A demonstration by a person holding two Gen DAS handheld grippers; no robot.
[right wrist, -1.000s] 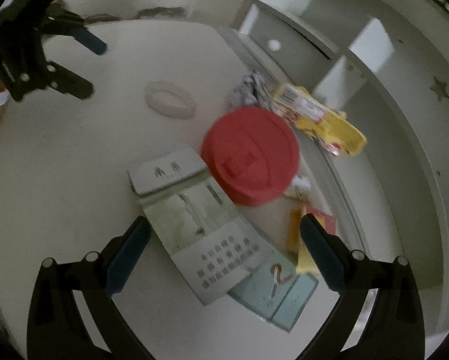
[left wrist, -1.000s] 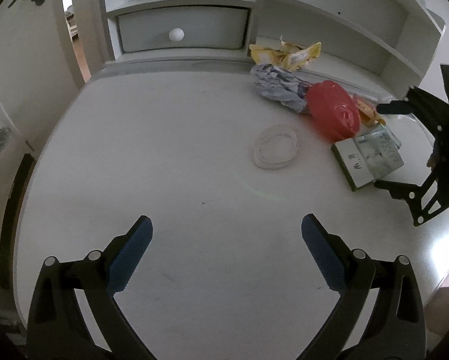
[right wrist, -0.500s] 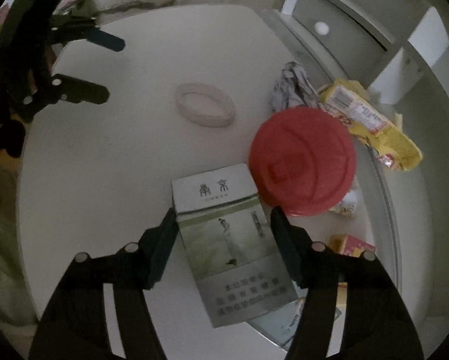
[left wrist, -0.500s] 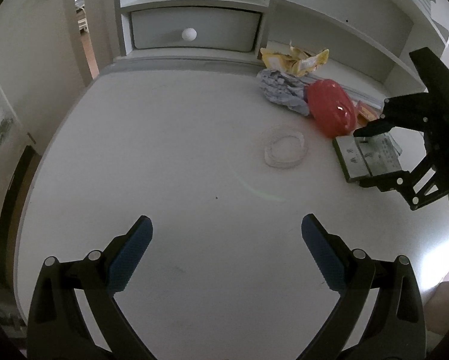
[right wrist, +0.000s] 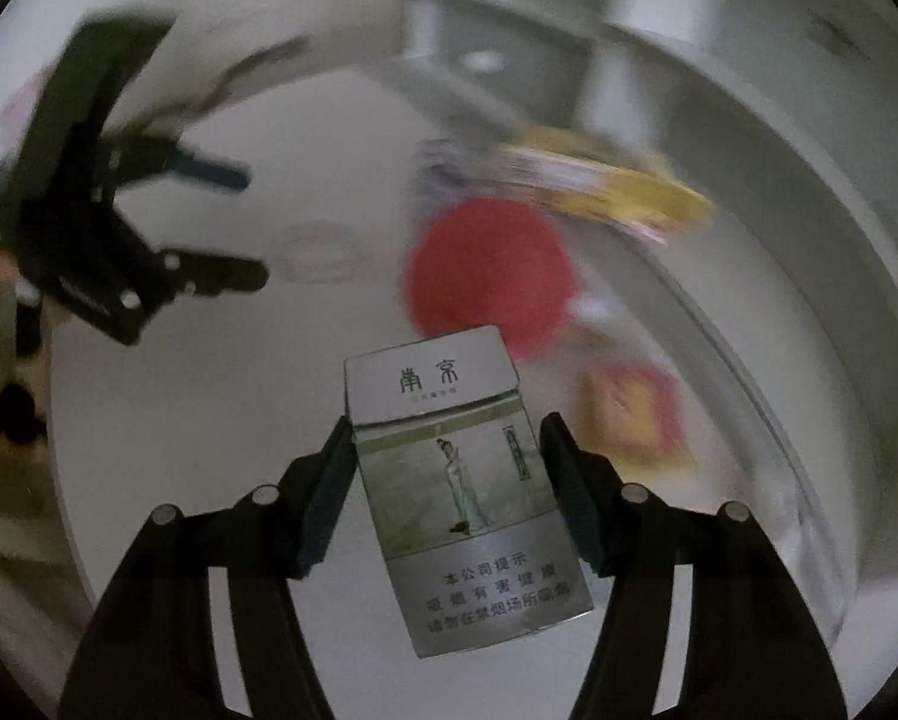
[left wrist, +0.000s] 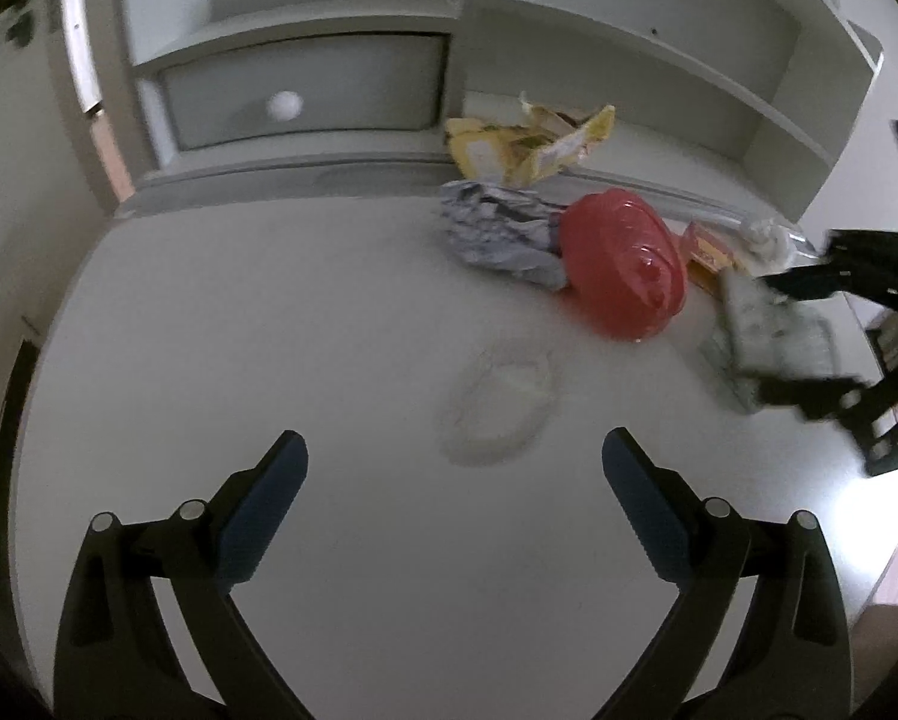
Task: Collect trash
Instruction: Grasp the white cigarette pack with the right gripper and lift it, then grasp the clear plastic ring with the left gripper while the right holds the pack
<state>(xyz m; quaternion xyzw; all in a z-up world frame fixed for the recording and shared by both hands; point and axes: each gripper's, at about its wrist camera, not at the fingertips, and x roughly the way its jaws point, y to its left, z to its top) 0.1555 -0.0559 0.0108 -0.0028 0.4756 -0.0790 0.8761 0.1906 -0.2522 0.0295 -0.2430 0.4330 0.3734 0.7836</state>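
Note:
My right gripper (right wrist: pixel 446 450) is shut on a grey-green cigarette pack (right wrist: pixel 460 480) and holds it above the white desk (right wrist: pixel 209 390). In the left wrist view the pack (left wrist: pixel 772 336) sits in the right gripper (left wrist: pixel 808 330) at the far right. My left gripper (left wrist: pixel 454 468) is open and empty, low over the desk, just short of a clear plastic ring (left wrist: pixel 499 402). A red lid (left wrist: pixel 622 264), crumpled grey paper (left wrist: pixel 496 228) and a yellow wrapper (left wrist: pixel 526 144) lie beyond. The blurred right wrist view shows the red lid (right wrist: pixel 490 276) and yellow wrapper (right wrist: pixel 604 186).
A white shelf unit with a knobbed drawer (left wrist: pixel 293 96) stands at the desk's back edge. A small orange-yellow packet (right wrist: pixel 634 414) and a clear wrapper (left wrist: pixel 766 234) lie near the shelf base. The left gripper (right wrist: pixel 209 222) shows in the right wrist view at left.
My right gripper has closed on the cigarette pack and lifted it off the desk. My left gripper has moved forward toward the plastic ring.

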